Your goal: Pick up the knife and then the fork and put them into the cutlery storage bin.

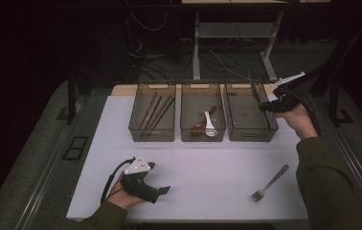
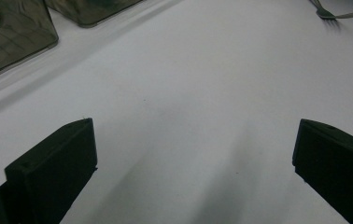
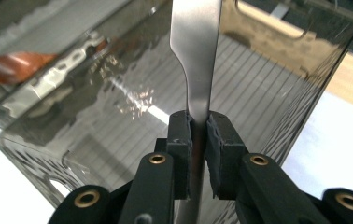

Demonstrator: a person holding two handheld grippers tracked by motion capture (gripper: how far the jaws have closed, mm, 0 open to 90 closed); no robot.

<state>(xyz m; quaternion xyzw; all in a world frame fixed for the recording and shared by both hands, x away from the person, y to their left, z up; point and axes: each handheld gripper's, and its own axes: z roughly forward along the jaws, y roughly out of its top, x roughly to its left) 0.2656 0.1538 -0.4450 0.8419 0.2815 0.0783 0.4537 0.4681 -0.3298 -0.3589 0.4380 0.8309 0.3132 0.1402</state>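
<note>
My right gripper [image 1: 266,106] hovers at the right rim of the rightmost smoky plastic bin [image 1: 251,139], shut on a flat steel utensil handle [image 1: 253,88]. In the right gripper view the pads [image 3: 180,140] pinch the handle [image 3: 195,56], which rises above the bin's ribbed floor [image 3: 258,79]; the utensil's head is hidden. My left gripper [image 1: 162,190] rests on the white mat [image 1: 203,163] at the front left. Its jaws stand wide open over bare mat [image 2: 193,130]. A steel fork [image 1: 270,183] lies at the front right of the mat, also seen far off [image 2: 335,13].
Three bins stand in a row at the back of the mat. The left bin [image 1: 151,139] holds chopsticks. The middle bin [image 1: 203,139] holds a white spoon and a red-brown one. Table legs and cables lie beyond on the floor.
</note>
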